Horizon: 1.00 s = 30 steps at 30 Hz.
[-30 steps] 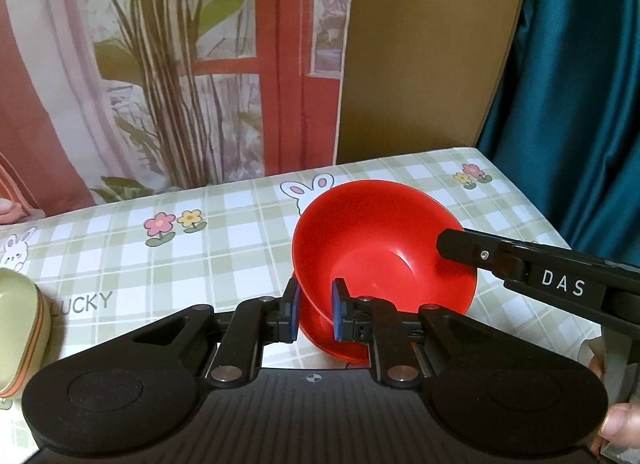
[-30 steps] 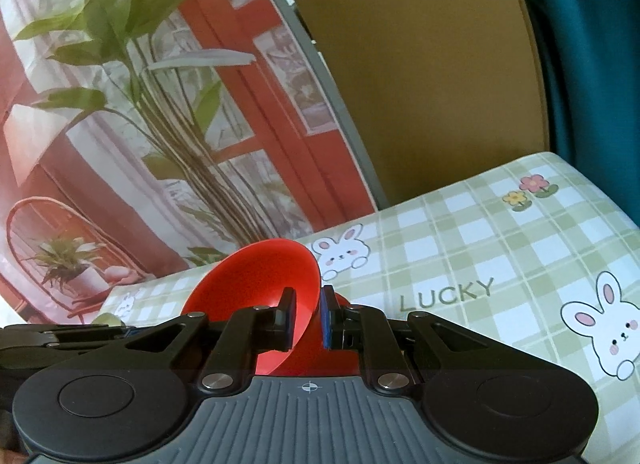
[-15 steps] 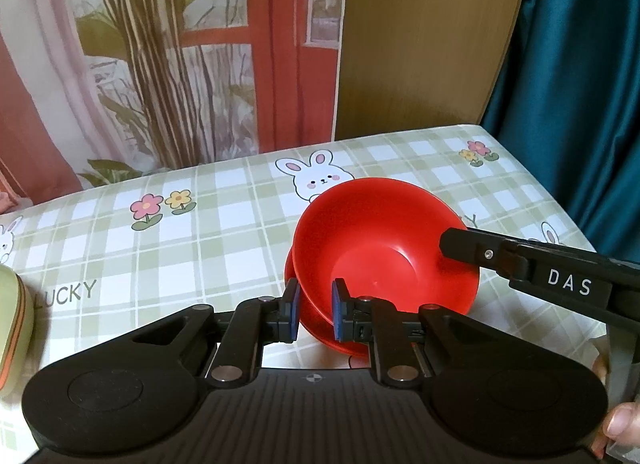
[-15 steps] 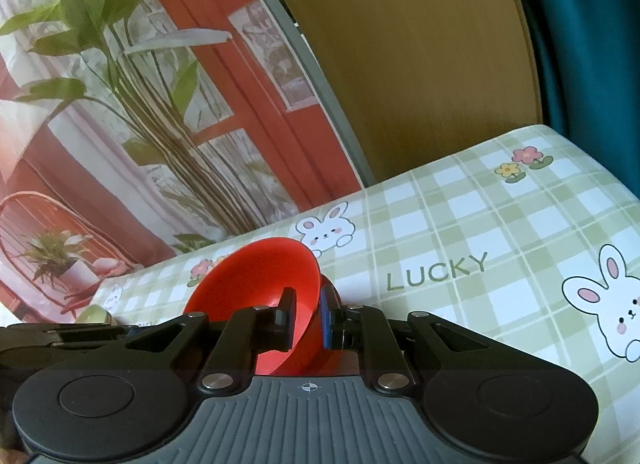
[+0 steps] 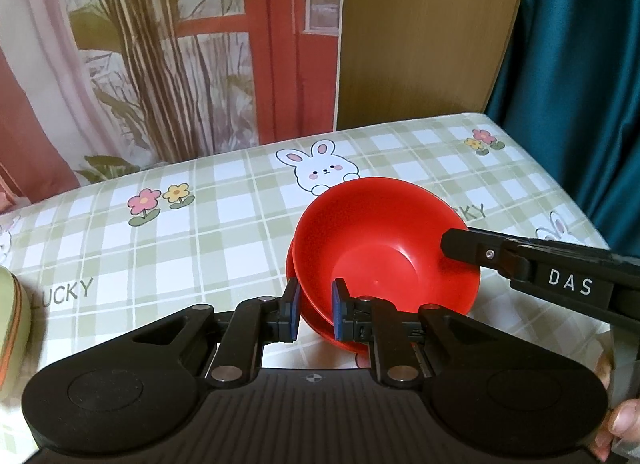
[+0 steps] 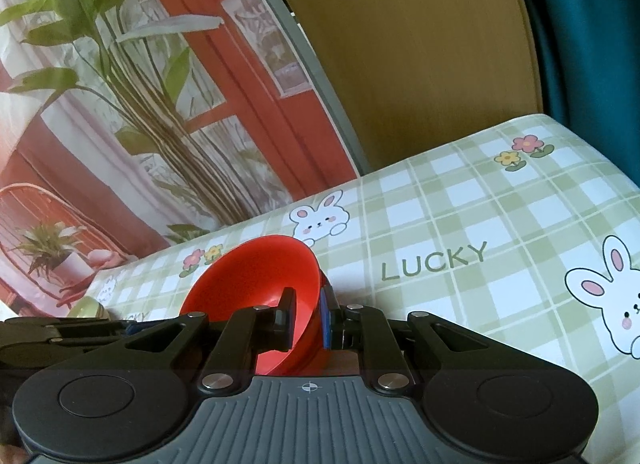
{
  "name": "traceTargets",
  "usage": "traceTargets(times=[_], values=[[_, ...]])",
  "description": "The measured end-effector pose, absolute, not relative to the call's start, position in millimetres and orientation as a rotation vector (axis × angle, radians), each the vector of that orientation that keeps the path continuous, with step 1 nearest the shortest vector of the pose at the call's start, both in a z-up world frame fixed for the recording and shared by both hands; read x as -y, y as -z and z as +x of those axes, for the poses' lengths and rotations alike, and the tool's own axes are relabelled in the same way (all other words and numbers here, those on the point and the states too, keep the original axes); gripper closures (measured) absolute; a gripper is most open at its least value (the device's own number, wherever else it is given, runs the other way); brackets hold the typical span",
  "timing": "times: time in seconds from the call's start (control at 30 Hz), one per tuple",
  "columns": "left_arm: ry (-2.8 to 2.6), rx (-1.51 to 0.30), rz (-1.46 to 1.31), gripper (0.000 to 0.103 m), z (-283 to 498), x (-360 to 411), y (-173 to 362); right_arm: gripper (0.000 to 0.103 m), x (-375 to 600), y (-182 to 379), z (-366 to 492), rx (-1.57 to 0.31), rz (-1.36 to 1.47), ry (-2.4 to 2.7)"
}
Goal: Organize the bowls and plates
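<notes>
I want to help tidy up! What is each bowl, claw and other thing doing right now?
Top red bowl: tilted, nested in the lower one, both claws pinching its rim.
Lower red bowl: underneath, mostly hidden, on the table.
Left claw: shut on the near rim.
Right claw: shut on the opposite rim.
Green container: at the table's left edge, cropped, cannot tell open or shut.
Tablecloth: lying flat.

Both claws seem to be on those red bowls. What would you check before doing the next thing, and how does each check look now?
1. Left gripper fingers astride the bowls' near rim: ok.
2. Right gripper fingers pinching the rim: ok.
3. Top bowl sits level in the lower one: not ok, it is tilted.
4. Bowls lifted off the table: cannot tell.
5. Green container well left of the bowls: ok.
</notes>
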State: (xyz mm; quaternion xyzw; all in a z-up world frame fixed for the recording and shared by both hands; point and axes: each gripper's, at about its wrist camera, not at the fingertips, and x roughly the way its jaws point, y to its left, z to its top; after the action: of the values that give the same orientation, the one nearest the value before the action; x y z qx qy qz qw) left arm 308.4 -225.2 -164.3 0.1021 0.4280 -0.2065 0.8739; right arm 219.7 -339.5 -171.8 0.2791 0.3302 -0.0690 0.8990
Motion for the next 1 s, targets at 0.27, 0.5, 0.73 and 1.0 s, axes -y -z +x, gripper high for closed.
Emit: traceTargets(times=[0.27, 0.5, 0.73, 1.0], values=[[0.427, -0.895, 0.223, 0.086, 309, 225, 166, 0.09, 339, 173, 222, -0.696, 0.573, 0.141], [0.426, -0.878, 0.237, 0.085, 306, 226, 165, 0.09, 339, 174, 223, -0.698, 0.567, 0.139], [0.404, -0.856, 0.227, 0.081, 307, 221, 163, 0.09, 339, 174, 223, -0.701, 0.555, 0.145], [0.409, -0.852, 0.152, 0.071, 314, 214, 165, 0.089, 339, 176, 226, -0.704, 0.544, 0.155]])
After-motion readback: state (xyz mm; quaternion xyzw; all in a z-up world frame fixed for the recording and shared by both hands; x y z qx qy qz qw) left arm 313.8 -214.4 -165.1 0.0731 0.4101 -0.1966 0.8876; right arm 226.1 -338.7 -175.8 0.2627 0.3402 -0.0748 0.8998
